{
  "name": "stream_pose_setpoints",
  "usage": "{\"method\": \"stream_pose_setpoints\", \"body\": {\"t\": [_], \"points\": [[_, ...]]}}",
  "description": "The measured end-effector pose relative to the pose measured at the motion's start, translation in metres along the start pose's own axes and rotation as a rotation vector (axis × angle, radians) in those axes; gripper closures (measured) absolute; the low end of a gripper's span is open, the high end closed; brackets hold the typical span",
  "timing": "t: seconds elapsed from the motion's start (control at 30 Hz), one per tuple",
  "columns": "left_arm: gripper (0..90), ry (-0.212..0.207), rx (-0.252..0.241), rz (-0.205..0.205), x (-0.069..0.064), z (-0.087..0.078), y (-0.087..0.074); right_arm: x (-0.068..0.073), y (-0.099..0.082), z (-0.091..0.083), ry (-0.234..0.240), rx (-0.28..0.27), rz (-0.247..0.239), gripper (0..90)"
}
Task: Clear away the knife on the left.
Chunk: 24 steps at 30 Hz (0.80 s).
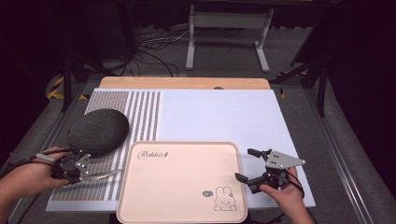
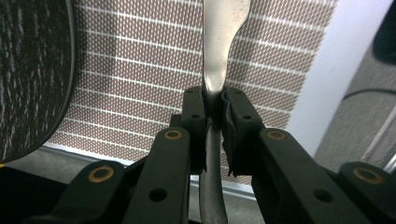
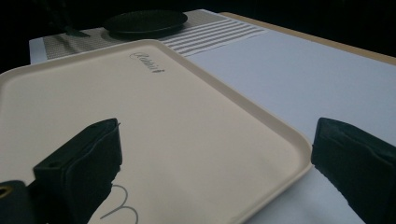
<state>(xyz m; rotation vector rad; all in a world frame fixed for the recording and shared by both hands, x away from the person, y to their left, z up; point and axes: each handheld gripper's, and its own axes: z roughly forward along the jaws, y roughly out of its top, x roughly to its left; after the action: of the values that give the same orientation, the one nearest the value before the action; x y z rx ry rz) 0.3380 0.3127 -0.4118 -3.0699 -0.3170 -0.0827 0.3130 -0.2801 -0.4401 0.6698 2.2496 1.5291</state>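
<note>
Left gripper [image 1: 86, 171] pinches butter knife [image 1: 103, 175] by handle; blade lies level, tip toward tray [image 1: 182, 219] left edge, just beside; right gripper [image 1: 246, 164] spread wide at tray's right edge.

Silver knife [image 1: 103, 175], dark speckled plate [image 1: 98, 131], brown-and-white striped mat [image 1: 140, 116], cream tray [image 1: 182, 182] with rabbit drawing

A lab-style recording bay, not a home: black curtains [image 1: 359, 56] wall it in, loose cables [image 1: 154, 51] lie on grey carpet, hazard tape [image 1: 56, 88] marks the floor, and a white stand [image 1: 229, 28] sits behind the surface [image 1: 224, 116].
</note>
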Motion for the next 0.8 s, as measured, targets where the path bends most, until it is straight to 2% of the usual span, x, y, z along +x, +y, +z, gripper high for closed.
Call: {"method": "stream_pose_setpoints", "body": {"t": [0.1, 0.17, 0.2, 0.23, 0.3, 0.47, 0.53, 0.6, 0.63, 0.7, 0.77, 0.8], "points": [[80.4, 0.006, -0.01, -0.029, -0.001, -0.006, 0.001, 0.0, 0.0, 0.0, 0.001, 0.001, 0.0, 2.9], [80.4, -0.008, -0.002, -0.087, -0.001, -0.011, 0.004, 0.0, 0.0, 0.0, 0.002, 0.0, 0.0, 2.8], [80.5, -0.024, 0.005, -0.132, -0.001, -0.014, 0.006, 0.0, 0.0, 0.0, 0.002, -0.002, 0.0, 2.9], [80.4, -0.024, 0.005, -0.132, -0.001, -0.014, 0.006, 0.0, 0.0, 0.0, 0.002, -0.002, 0.0, 2.9], [80.4, -0.047, 0.001, -0.191, 0.0, -0.018, 0.008, 0.0, 0.0, -0.001, 0.003, -0.002, 0.002, 2.9], [80.5, -0.077, -0.035, -0.274, 0.0, -0.023, 0.011, -0.001, 0.0, -0.001, -0.002, -0.001, 0.003, 2.9], [80.5, -0.085, -0.039, -0.288, 0.0, -0.024, 0.012, -0.001, 0.0, -0.002, -0.003, -0.002, 0.003, 2.9], [80.5, -0.092, -0.061, -0.332, 0.0, -0.026, 0.013, -0.001, 0.0, -0.002, -0.003, -0.002, 0.004, 2.9], [80.4, -0.102, -0.069, -0.373, 0.0, -0.027, 0.014, -0.001, 0.0, -0.002, -0.003, -0.002, 0.004, 2.9], [80.4, -0.117, -0.078, -0.421, -0.001, -0.029, 0.016, -0.001, 0.001, -0.002, -0.004, -0.003, 0.007, 2.8], [80.4, -0.117, -0.086, -0.429, 0.0, -0.032, 0.018, -0.001, 0.001, -0.002, -0.004, -0.003, 0.006, 2.8], [80.4, -0.131, -0.09, -0.44, -0.001, -0.033, 0.019, -0.001, 0.001, -0.002, -0.004, -0.004, 0.006, 2.9]]}}
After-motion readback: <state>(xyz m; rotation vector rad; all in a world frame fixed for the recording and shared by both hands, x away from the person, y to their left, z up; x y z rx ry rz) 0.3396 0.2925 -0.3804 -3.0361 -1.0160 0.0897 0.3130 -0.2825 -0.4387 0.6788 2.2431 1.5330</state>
